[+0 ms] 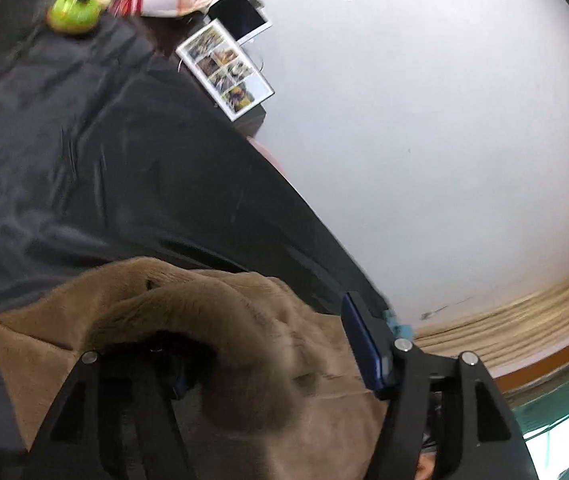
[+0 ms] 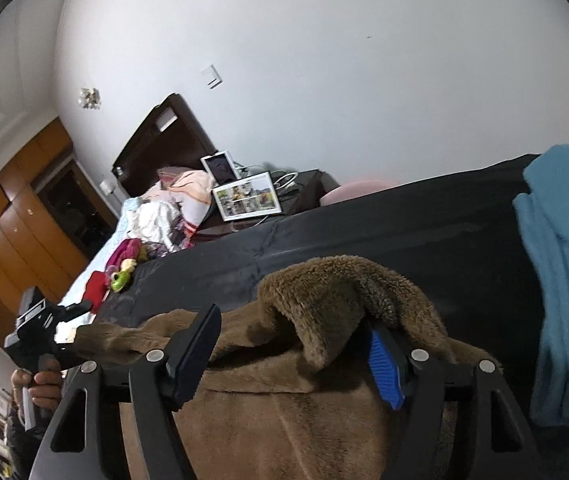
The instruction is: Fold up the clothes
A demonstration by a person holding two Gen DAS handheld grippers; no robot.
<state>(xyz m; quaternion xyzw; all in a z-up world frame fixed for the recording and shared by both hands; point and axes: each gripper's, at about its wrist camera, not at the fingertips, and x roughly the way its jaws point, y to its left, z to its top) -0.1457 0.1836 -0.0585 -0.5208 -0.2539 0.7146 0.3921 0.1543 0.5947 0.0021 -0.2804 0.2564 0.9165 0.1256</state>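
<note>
A brown fleece garment (image 1: 212,320) lies on the black bed cover (image 1: 104,160). In the left wrist view my left gripper (image 1: 260,332) stands open. A thick fold of the fleece drapes over its left finger and hides it, while the blue pad of the right finger (image 1: 364,344) is bare. In the right wrist view my right gripper (image 2: 296,328) is open too. A raised hump of the brown fleece garment (image 2: 324,292) sits between the fingers and hangs over the blue right pad (image 2: 384,372), clear of the left finger. The left gripper (image 2: 36,328) shows far left in a hand (image 2: 42,384).
A light blue fleece cloth (image 2: 564,280) lies on the black cover (image 2: 404,232) to the right. Beyond are a green toy (image 2: 118,280), a heap of clothes (image 2: 172,208), a photo sheet (image 2: 248,196), a tablet (image 2: 220,168), the white wall and a wooden wardrobe (image 2: 24,208).
</note>
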